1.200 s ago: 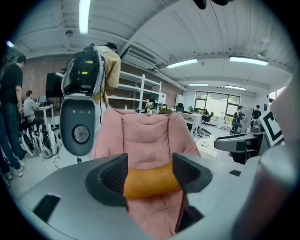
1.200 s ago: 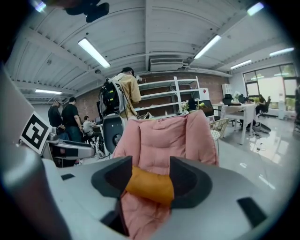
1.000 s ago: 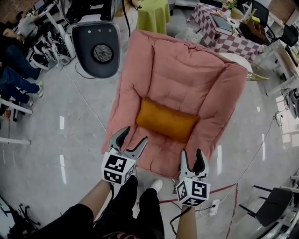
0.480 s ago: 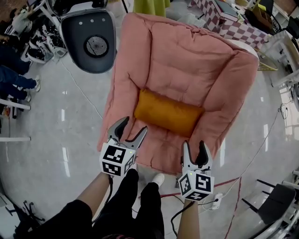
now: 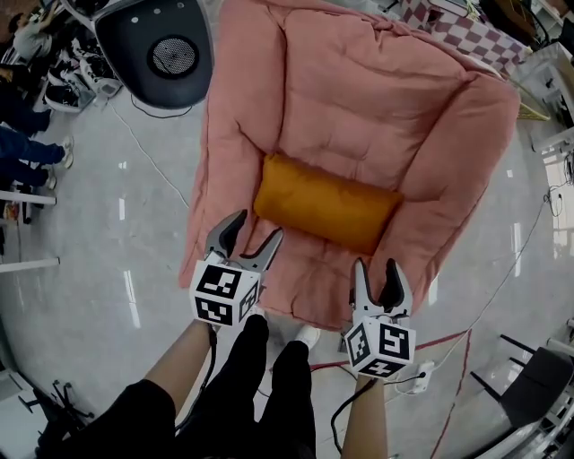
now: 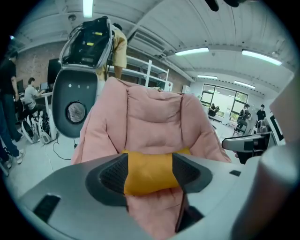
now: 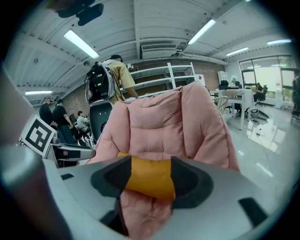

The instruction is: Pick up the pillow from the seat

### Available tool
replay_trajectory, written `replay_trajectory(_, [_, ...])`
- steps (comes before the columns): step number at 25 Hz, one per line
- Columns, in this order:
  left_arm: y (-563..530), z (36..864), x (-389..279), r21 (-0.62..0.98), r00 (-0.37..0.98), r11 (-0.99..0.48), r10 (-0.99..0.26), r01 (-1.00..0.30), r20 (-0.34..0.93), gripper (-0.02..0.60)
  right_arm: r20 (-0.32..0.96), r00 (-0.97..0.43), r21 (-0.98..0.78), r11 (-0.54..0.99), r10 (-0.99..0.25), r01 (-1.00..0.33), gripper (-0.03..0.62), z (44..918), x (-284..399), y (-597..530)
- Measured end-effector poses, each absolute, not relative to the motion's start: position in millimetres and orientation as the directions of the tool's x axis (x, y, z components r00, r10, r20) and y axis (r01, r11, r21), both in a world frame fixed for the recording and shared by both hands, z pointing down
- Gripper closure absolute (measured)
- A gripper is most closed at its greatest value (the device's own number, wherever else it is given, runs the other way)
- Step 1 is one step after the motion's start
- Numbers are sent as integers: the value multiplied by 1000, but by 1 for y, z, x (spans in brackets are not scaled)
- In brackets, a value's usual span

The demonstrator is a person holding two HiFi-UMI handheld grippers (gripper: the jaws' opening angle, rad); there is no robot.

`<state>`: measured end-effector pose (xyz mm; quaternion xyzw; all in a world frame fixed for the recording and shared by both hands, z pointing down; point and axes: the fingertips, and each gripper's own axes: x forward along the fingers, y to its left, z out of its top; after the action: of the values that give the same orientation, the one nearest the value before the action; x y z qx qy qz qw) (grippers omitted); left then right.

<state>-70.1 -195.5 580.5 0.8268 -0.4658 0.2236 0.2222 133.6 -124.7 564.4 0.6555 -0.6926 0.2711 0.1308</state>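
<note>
An orange pillow (image 5: 326,203) lies across the seat of a pink padded chair (image 5: 359,99). Both grippers hang short of the seat's front edge, apart from the pillow. My left gripper (image 5: 247,238) is open, pointing at the pillow's left end. My right gripper (image 5: 380,273) is open too, below the pillow's right end. In the left gripper view the pillow (image 6: 149,171) shows beyond the open jaws, with nothing between them. The right gripper view frames the pillow (image 7: 149,177) the same way, with the chair (image 7: 159,122) behind it.
A black and white round machine (image 5: 157,49) stands on the grey floor left of the chair. Seated people (image 5: 22,99) are at the far left. A checkered table (image 5: 453,22) is behind the chair. A power strip (image 5: 420,376) and cable lie by my feet.
Both grippers have sunk and come closer to the chair's front edge. The pillow and chair now look larger in the head view. The jaws stay open.
</note>
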Motion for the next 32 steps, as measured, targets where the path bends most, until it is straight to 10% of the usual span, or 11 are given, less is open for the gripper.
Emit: replay_trajectory(32, [-240, 711, -55, 102, 419, -474, -633, -875, 651, 301, 623, -75, -168, -39, -779, -985, 315, 699, 159, -170])
